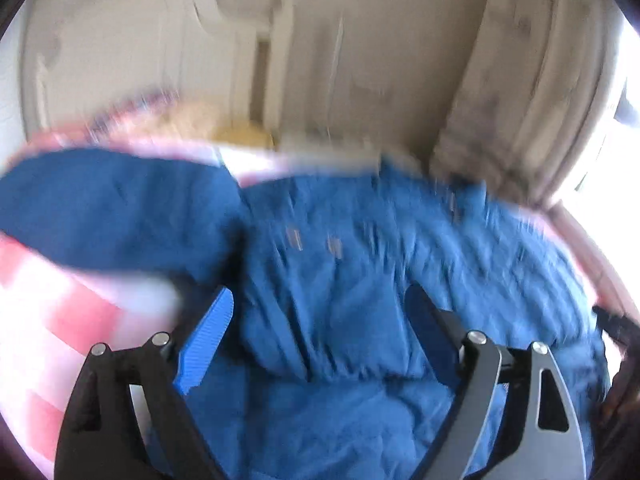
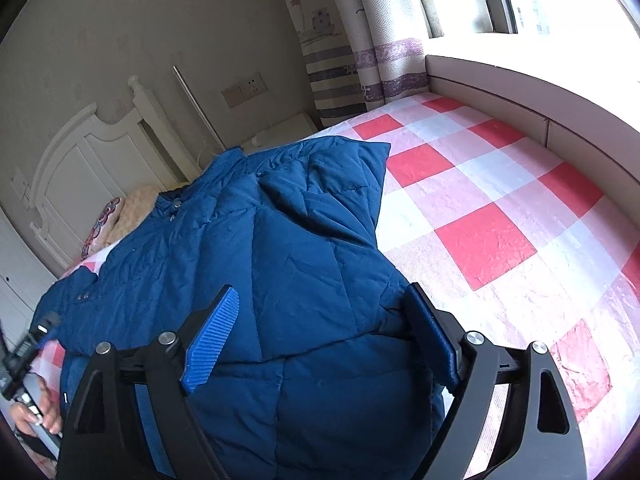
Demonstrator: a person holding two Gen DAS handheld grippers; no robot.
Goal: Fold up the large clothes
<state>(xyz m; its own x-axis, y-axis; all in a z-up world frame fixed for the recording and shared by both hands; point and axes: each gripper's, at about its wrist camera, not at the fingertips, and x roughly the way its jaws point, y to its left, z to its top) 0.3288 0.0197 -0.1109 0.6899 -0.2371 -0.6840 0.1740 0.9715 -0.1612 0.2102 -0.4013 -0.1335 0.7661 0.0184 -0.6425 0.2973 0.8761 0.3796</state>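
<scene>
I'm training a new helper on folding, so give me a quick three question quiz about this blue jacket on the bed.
1. True or false: the jacket lies on a plain white sheet.
2. The right gripper has its jaws: A open, B shut on the jacket, C out of view?
3. What stands behind the bed on the window side?

Key: 1 false, the sheet is red, pink and white checked. 2 A. 3 a curtain.

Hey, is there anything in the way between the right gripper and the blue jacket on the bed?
Nothing visible stands between them. The right gripper hangs right over the blue jacket, its jaws wide, with quilted fabric lying between them. The jacket lies on the checked bedspread, and nothing sits on top of it there.
</scene>
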